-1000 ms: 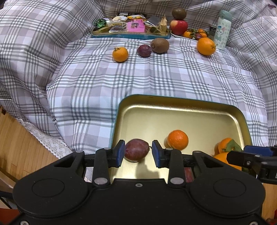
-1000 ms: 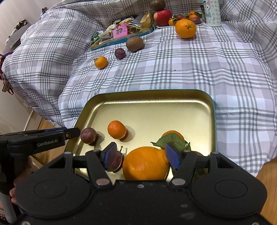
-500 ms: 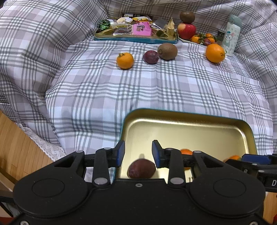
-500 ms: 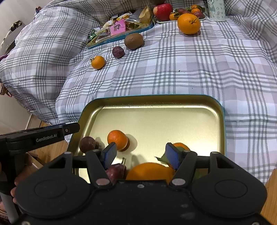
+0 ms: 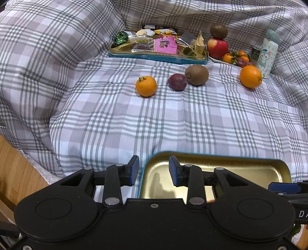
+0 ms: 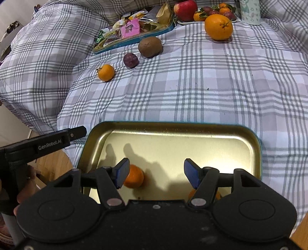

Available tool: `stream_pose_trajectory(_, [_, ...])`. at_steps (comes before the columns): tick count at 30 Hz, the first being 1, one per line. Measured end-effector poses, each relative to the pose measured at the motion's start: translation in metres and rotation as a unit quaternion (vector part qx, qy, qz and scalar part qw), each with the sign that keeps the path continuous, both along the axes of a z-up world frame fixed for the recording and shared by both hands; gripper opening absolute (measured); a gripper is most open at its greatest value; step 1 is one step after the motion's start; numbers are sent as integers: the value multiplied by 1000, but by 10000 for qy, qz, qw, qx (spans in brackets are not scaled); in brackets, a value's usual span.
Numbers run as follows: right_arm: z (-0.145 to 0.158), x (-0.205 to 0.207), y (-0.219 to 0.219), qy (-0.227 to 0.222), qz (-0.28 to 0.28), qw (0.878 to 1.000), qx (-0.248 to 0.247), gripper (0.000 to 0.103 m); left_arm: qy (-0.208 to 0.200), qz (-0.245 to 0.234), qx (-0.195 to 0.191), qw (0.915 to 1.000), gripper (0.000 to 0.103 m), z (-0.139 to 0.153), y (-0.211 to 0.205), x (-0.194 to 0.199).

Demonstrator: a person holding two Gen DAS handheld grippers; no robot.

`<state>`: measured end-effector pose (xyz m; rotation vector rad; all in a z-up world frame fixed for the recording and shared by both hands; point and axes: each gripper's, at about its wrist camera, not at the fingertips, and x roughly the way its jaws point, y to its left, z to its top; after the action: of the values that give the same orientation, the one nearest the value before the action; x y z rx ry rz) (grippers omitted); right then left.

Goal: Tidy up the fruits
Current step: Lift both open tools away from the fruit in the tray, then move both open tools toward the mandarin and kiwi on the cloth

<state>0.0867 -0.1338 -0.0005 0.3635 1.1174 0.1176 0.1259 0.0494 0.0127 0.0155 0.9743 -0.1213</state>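
A gold tray (image 5: 240, 169) (image 6: 192, 142) lies on the plaid blanket near me. A small orange (image 6: 133, 177) sits in it behind my right gripper's left finger; other fruit in it is hidden by the gripper bodies. My left gripper (image 5: 153, 171) is open and empty above the tray's left rim. My right gripper (image 6: 156, 174) is open and empty over the tray. On the blanket farther off lie a tangerine (image 5: 146, 86) (image 6: 105, 72), a purple passion fruit (image 5: 177, 82) (image 6: 130, 60), a kiwi (image 5: 196, 74) (image 6: 150, 46) and a big orange (image 5: 250, 76) (image 6: 218, 27).
A snack tray (image 5: 157, 49) (image 6: 132, 30) sits at the back. Beside it a plate holds a red apple (image 5: 217, 47) (image 6: 185, 10), a kiwi (image 5: 218, 30) and small fruits. A patterned bottle (image 5: 267, 53) stands at the right. Wooden floor (image 5: 17, 173) lies left of the bed edge.
Both grippers have drawn back and risen from the tray. The passion fruit between my left fingers and the big orange between my right fingers dropped out of view below the gripper bodies.
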Motion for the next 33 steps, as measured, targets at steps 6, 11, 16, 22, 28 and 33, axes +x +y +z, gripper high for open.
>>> stream_pose_trajectory(6, [-2, 18, 1, 31, -13, 10000, 0, 67, -54, 31, -2, 10000, 43, -2, 2, 18])
stream_pose_trajectory(11, [-2, 37, 3, 1, -14, 10000, -19, 67, -154, 42, -8, 9999, 43, -3, 3, 33])
stream_pose_trajectory(16, [-3, 52, 6, -41, -5, 10000, -78, 67, -329, -9, 8, 9995, 43, -4, 3, 49])
stream_pose_trajectory(22, [-6, 68, 9, -29, -7, 9999, -120, 67, -573, -135, 49, 9983, 43, -5, 1, 69])
stream_pose_trajectory(28, [-10, 82, 8, -3, -49, 9999, -127, 67, -672, -318, -32, 9972, 43, -11, -3, 87])
stream_pose_trajectory(33, [-13, 94, 6, -13, -82, 9999, -130, 67, -720, -359, 41, 9967, 43, -17, -8, 100])
